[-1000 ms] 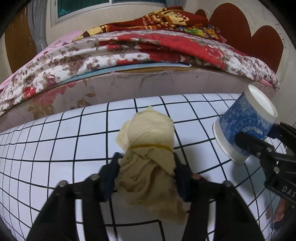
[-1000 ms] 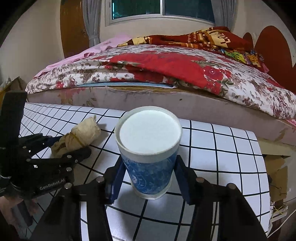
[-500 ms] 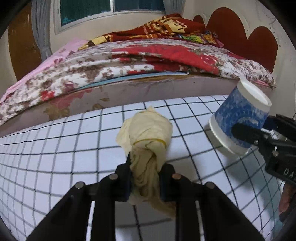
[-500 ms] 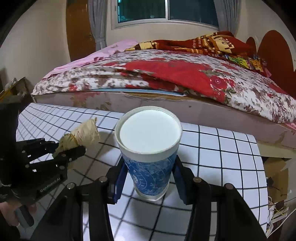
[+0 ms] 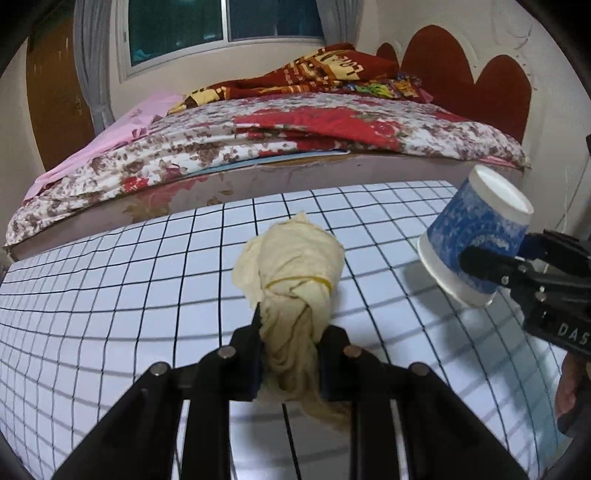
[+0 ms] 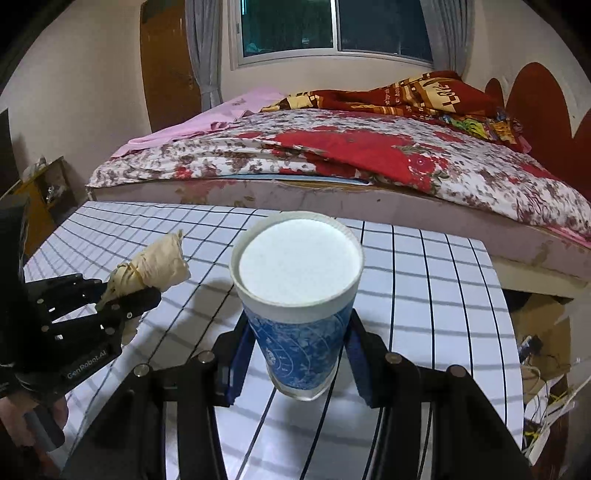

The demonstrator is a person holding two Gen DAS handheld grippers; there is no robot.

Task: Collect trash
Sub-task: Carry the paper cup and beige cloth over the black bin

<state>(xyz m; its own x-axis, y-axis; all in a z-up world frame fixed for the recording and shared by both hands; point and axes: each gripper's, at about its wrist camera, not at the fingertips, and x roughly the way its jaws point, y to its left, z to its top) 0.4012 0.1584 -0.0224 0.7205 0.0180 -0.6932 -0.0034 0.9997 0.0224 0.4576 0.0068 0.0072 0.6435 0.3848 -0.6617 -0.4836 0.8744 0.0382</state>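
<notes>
Left wrist view: a bed (image 5: 295, 140) heaped with floral and red blankets runs along the far edge of the grid-patterned table (image 5: 110, 288), with a window (image 5: 225, 26) and a dark red headboard (image 5: 480, 85) behind it. Nothing lies on the table between the two tools. The left tool (image 5: 290, 343) is clamped on the lower part of a beige cloth bundle (image 5: 291, 266) tied with a yellow rubber band, held up off the table with its bulging end pointing away. At the right, the right tool (image 5: 495, 258) grips a blue patterned paper cup (image 5: 476, 243), tilted, lifted above the table, well apart from the bundle. Right wrist view: the same bed (image 6: 332, 155) fills the background, and a cluttered floor area with wires (image 6: 543, 350) shows past the table's (image 6: 424, 280) right edge. The right tool (image 6: 297, 343) is closed on the sides of the cup (image 6: 299, 317), whose white mouth faces the camera. At the left, the left tool (image 6: 129, 291) comes in low from the side, holding the bundle (image 6: 155, 266) slanted upward over the table.
</notes>
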